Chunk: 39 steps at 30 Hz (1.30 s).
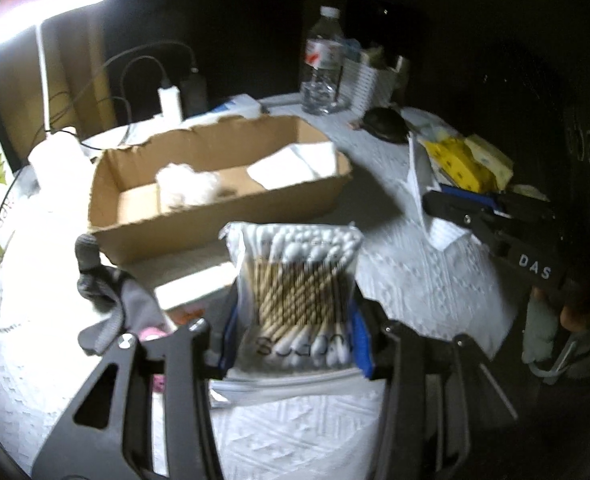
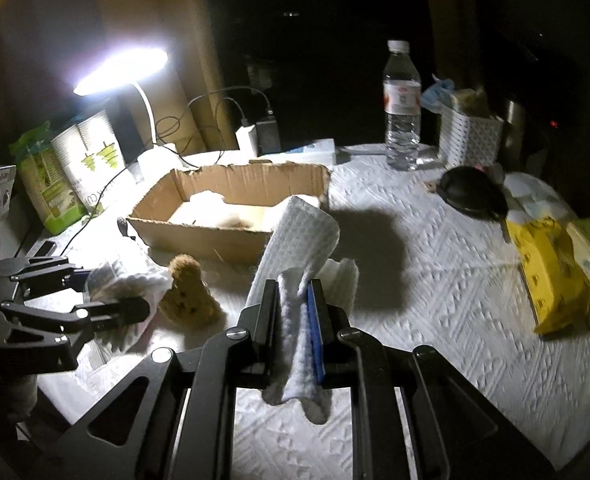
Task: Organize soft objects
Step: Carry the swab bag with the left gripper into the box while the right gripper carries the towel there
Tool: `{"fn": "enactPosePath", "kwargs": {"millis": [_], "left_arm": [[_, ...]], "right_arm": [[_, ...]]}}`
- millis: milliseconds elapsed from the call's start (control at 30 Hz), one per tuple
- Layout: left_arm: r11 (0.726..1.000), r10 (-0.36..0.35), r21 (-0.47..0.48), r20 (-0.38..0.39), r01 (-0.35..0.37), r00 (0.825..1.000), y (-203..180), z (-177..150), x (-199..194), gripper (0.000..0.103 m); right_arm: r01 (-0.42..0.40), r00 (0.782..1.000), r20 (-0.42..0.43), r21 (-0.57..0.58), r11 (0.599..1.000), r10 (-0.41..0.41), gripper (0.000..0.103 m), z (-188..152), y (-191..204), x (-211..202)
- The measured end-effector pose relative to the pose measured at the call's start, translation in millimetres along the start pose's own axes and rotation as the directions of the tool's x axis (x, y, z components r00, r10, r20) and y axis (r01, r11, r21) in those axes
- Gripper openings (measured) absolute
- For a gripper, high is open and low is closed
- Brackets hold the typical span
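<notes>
My left gripper (image 1: 295, 320) is shut on a clear bag of cotton swabs (image 1: 295, 276), held upright in front of the cardboard box (image 1: 167, 232). The box holds a white fluffy ball (image 1: 187, 186) and folded white cloths (image 1: 295, 164). My right gripper (image 2: 295, 308) is shut on a white waffle cloth (image 2: 299, 236) that flops over above the fingers. The box (image 2: 199, 236) lies ahead and to the left of it. The left gripper (image 2: 95, 292) shows at the left in the right wrist view, the right gripper (image 1: 475, 216) at the right in the left wrist view.
A brown sponge (image 2: 189, 292) and grey gloves (image 1: 111, 300) lie near the box. A water bottle (image 2: 402, 108), white basket (image 2: 471, 136), black bowl (image 2: 473, 194) and yellow packets (image 2: 551, 276) stand at the right. A lamp (image 2: 123, 66), chargers and cables stand behind.
</notes>
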<state>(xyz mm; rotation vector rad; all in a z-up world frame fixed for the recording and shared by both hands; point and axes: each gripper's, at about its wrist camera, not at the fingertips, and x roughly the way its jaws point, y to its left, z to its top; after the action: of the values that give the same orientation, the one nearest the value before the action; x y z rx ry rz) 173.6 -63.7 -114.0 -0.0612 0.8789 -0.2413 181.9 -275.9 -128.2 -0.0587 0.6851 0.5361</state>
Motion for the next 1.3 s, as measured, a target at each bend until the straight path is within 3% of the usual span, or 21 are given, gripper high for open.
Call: {"fn": "enactPosePath", "kwargs": {"millis": [867,1300], "left_arm": [[0.993,0.102,-0.074,0.121,-0.094,0.987,92,49,-23,0.046],[0.986,0.103,-0.146,0.139,-0.083,0.985,122,72,3,0.046]], "right_arm": [[-0.037,0.999,-0.029,-0.080,0.996,0.035,0.015,57,39,51],[-0.030,0.999,-0.021,-0.082,0.996,0.028,0.016,84,26,77]]}}
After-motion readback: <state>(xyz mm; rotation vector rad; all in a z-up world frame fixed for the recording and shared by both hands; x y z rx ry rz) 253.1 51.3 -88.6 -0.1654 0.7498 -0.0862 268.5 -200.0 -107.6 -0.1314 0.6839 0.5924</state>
